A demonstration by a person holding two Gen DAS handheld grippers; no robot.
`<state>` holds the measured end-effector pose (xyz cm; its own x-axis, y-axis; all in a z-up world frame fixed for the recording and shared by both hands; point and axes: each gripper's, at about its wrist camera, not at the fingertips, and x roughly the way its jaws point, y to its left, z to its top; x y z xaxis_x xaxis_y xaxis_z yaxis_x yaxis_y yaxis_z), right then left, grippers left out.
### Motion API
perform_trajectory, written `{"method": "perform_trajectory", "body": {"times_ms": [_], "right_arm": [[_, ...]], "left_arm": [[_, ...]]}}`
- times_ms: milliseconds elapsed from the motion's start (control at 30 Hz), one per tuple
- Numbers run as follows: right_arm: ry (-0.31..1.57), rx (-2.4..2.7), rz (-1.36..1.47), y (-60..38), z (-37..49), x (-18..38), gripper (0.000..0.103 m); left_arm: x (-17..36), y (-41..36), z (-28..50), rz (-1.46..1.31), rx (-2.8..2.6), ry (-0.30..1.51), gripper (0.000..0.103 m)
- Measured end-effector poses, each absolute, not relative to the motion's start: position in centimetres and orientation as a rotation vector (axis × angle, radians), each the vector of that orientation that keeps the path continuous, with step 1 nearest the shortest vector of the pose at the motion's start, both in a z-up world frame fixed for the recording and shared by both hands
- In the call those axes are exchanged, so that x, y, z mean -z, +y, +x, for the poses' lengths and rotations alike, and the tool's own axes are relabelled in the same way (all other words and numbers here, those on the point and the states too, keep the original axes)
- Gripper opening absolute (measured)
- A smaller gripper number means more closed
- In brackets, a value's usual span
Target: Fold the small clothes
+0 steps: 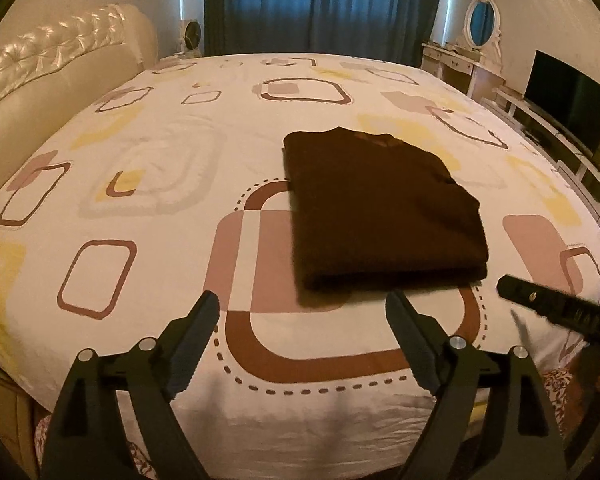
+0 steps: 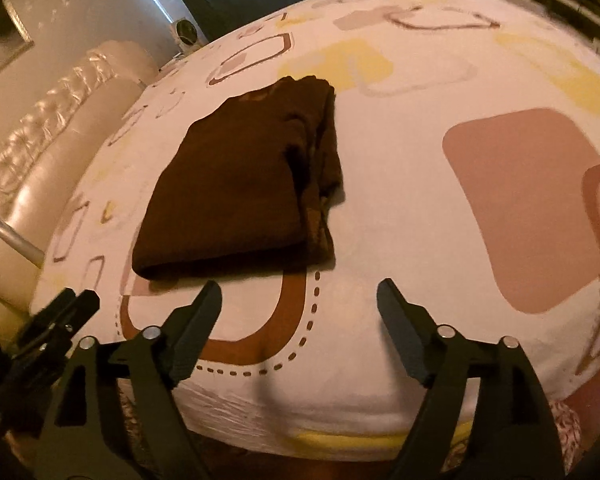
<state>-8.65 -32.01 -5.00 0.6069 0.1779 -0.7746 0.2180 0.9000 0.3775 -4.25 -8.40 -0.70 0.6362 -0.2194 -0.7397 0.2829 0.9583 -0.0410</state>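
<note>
Both our grippers, left gripper (image 1: 302, 306) and right gripper (image 2: 299, 294), stand released with nothing between the jaws; we see the folded brown garment (image 1: 380, 208) lying just beyond them on the patterned bedsheet (image 1: 160, 216).

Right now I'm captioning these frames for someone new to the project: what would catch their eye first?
The dark brown folded garment stands out, lying flat in a neat rectangle on the patterned bedsheet, near the bed's front edge. Just short of it, the left gripper and the right gripper both hang open and empty, touching no cloth. Behind the bed, blue curtains fill the far wall.
</note>
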Motion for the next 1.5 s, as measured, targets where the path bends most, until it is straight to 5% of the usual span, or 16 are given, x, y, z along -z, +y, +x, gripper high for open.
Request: {"method": "perform_trajectory", "body": {"times_ms": [1500], "right_arm": [[0.901, 0.049, 0.254, -26.7, -10.4, 4.5, 0.085]], "left_arm": [[-0.3, -8.0, -6.8, 0.088, 0.196, 0.809, 0.086]]}}
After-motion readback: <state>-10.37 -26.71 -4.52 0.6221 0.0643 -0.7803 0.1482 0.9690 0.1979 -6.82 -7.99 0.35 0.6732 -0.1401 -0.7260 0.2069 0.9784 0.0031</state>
